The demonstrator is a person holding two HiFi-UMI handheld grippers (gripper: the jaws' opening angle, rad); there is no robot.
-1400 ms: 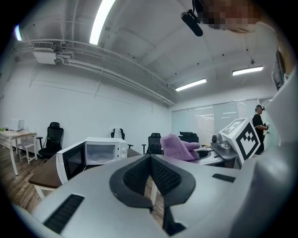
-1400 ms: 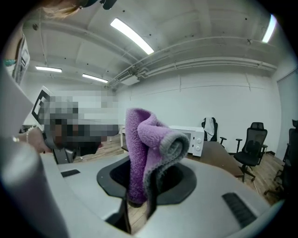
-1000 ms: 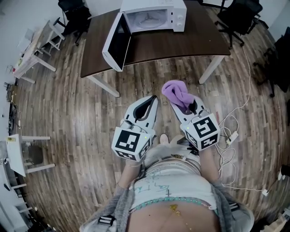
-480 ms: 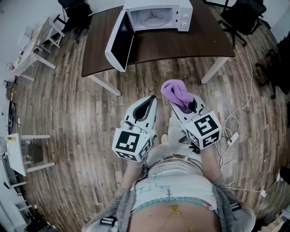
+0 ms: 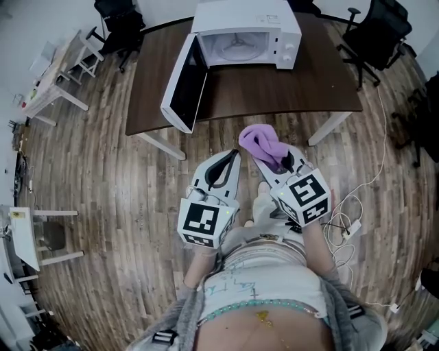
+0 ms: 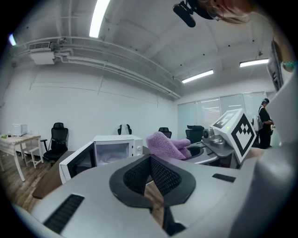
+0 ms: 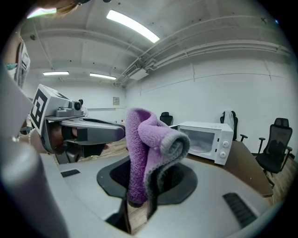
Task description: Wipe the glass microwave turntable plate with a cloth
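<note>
A white microwave (image 5: 247, 31) stands on a dark brown table (image 5: 240, 89) with its door (image 5: 184, 83) swung open to the left. Its pale cavity shows a turntable (image 5: 236, 44); the glass plate itself is hard to make out. My right gripper (image 5: 273, 163) is shut on a folded purple cloth (image 5: 260, 142), which stands up from its jaws (image 7: 144, 153). My left gripper (image 5: 234, 153) is shut and holds nothing, its pads pressed together (image 6: 150, 160). Both grippers are held side by side over the wooden floor, short of the table's near edge, pointing at the microwave (image 6: 114, 148).
Black office chairs (image 5: 374, 31) stand at the table's right end and one at the back left (image 5: 120, 17). White cables and a power strip (image 5: 346, 223) lie on the floor to my right. Small white tables (image 5: 48, 86) line the left side.
The table and microwave have come nearer and sit lower in the head view as I walk towards them. Both grippers keep their pose, the cloth still held in the right one.
</note>
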